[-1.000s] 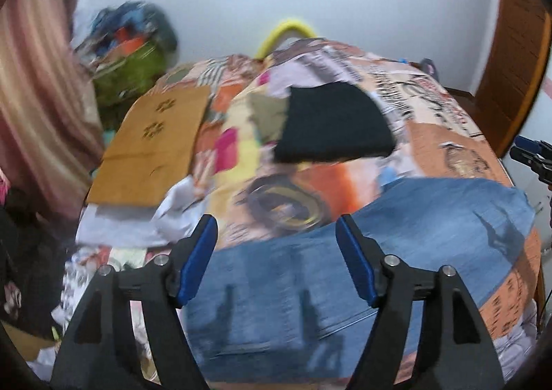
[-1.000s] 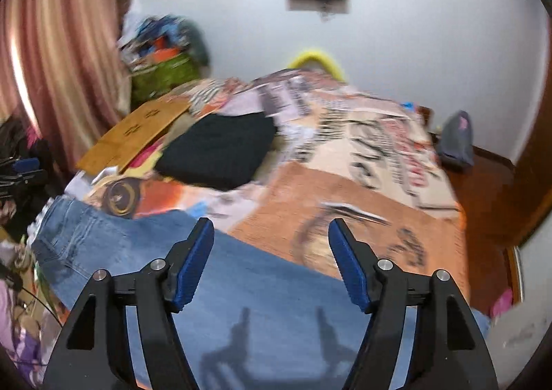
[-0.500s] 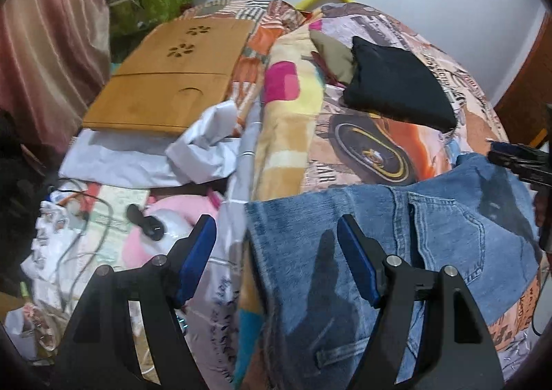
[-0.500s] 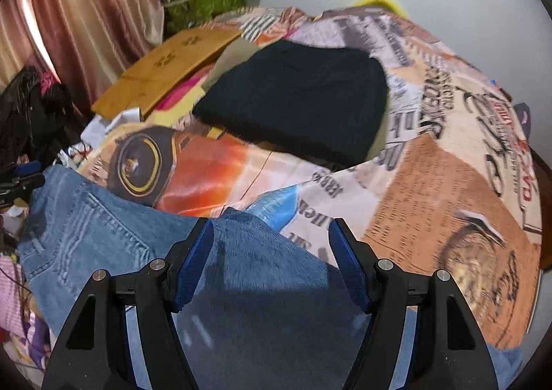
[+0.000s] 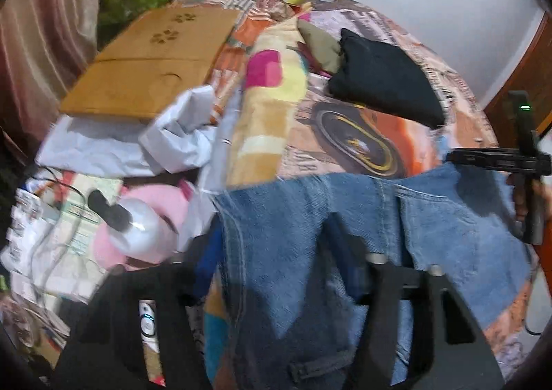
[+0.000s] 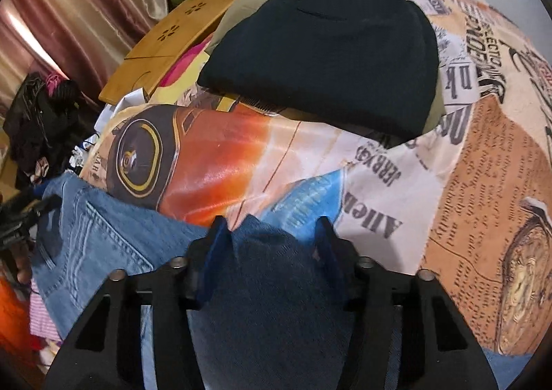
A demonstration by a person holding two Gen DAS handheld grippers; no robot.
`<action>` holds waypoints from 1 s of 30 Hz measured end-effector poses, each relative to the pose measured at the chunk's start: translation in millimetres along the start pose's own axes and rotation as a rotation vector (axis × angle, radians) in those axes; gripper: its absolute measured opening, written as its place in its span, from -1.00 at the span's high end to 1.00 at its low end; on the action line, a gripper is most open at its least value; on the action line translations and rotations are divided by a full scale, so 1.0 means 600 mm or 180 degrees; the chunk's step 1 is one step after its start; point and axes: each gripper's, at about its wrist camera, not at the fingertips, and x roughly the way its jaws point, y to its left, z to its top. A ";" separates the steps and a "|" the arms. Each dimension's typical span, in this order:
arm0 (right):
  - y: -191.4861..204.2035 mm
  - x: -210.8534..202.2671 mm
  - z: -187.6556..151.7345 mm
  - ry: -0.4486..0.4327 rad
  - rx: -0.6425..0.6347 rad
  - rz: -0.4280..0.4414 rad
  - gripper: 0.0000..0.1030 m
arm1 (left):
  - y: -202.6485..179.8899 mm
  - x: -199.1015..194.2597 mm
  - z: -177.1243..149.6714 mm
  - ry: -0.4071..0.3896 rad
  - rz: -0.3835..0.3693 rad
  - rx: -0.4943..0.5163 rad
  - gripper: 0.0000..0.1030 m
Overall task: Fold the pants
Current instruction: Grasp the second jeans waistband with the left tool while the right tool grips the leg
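The blue jeans (image 5: 448, 227) lie across the near edge of the printed bedspread (image 5: 362, 134). My left gripper (image 5: 276, 241) is open low over the waist end, one finger on each side of the denim edge. My right gripper (image 6: 272, 238) is open, its blue-padded fingers astride a raised fold of the jeans (image 6: 262, 286). The denim sits between the jaws, and whether the pads touch it is unclear. The right gripper also shows at the right edge of the left wrist view (image 5: 500, 162).
A folded black garment (image 6: 324, 58) lies further up the bed over an olive one. A wooden lap tray (image 5: 151, 58) sits on the left. White cloth (image 5: 138, 145), a pink object and cables lie off the bed's left edge. A curtain and piled clutter stand behind.
Both grippers have dropped and moved forward onto the jeans. The denim now sits between the fingers of each, where earlier it lay below them.
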 end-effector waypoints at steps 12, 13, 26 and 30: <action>0.029 -0.008 -0.025 -0.0022 -0.0292 -0.0157 0.56 | -0.002 -0.004 -0.009 0.0002 -0.0095 -0.0053 0.60; 0.036 -0.009 -0.027 -0.0080 -0.0354 -0.0239 0.61 | -0.003 -0.007 -0.008 -0.0029 -0.0049 -0.0045 0.67; 0.042 -0.036 -0.018 -0.0576 -0.0527 -0.0645 0.93 | -0.034 -0.040 0.004 -0.0282 0.0428 0.0154 0.83; 0.040 -0.032 -0.018 -0.0576 -0.0595 -0.0724 0.93 | -0.002 -0.006 -0.016 -0.0094 0.0559 0.0058 0.81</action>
